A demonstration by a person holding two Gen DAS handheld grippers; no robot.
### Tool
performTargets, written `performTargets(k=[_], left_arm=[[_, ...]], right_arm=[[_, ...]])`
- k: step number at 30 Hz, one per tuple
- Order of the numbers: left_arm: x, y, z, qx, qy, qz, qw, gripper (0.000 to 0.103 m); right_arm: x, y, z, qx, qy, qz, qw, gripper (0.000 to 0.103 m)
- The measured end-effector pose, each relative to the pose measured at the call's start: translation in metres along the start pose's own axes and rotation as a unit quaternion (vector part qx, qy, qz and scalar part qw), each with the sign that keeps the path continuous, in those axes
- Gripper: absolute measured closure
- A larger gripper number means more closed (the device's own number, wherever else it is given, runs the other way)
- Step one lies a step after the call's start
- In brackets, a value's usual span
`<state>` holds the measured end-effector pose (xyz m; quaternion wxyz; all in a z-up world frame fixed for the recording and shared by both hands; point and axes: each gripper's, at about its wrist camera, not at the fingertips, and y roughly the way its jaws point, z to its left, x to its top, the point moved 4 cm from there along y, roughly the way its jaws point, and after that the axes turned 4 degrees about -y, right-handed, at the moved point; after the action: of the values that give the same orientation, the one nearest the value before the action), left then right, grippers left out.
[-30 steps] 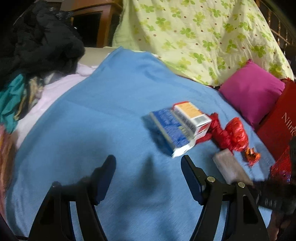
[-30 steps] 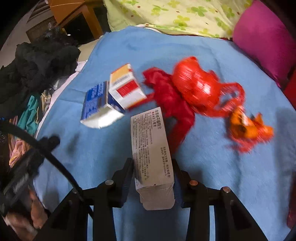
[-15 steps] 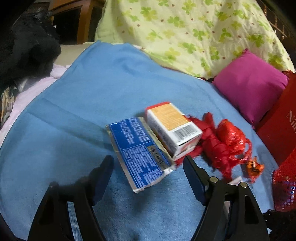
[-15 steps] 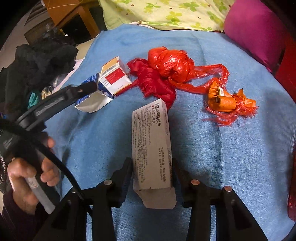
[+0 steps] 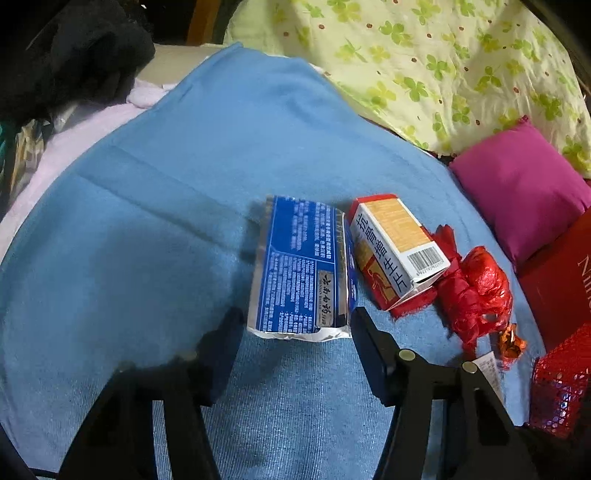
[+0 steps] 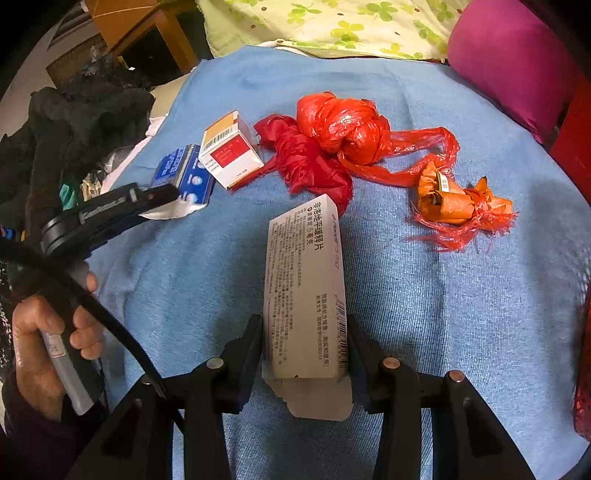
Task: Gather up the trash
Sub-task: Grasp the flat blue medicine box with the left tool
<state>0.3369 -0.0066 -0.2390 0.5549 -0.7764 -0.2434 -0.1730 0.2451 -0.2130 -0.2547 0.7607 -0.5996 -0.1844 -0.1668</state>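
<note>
Trash lies on a blue blanket (image 5: 147, 221). My left gripper (image 5: 295, 328) is open, its fingers either side of the near end of a flat blue box (image 5: 303, 269); it also shows in the right wrist view (image 6: 184, 171). A white and red box (image 5: 395, 251) leans beside it. My right gripper (image 6: 304, 339) is shut on a long white medicine box (image 6: 304, 288). Red plastic bags (image 6: 332, 144) and an orange wrapper bundle (image 6: 450, 199) lie beyond it.
A magenta cushion (image 5: 517, 188) and a green-flowered quilt (image 5: 424, 62) lie at the back. A red box (image 5: 561, 284) and red sparkly mesh (image 5: 557, 384) sit at the right. Dark clothes (image 5: 74, 62) are piled at the left, by a wooden table (image 6: 140, 26).
My left gripper has moved forward to the blue box, so its fingers now flank the box's near end. The right gripper still holds the white box.
</note>
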Motion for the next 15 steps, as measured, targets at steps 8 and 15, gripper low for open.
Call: performTargets(k=[8,15], left_arm=[[0.002,0.005,-0.017,0.012,0.044,-0.029,0.9986,0.031],[0.005,0.012,-0.014,0.006,0.048,-0.036,0.9982,0.048]], right_arm=[[0.007,0.002,0.010,-0.033,-0.017,-0.016,0.999,0.044],[0.006,0.004,0.009,-0.050,-0.020,-0.029,0.998,0.058]])
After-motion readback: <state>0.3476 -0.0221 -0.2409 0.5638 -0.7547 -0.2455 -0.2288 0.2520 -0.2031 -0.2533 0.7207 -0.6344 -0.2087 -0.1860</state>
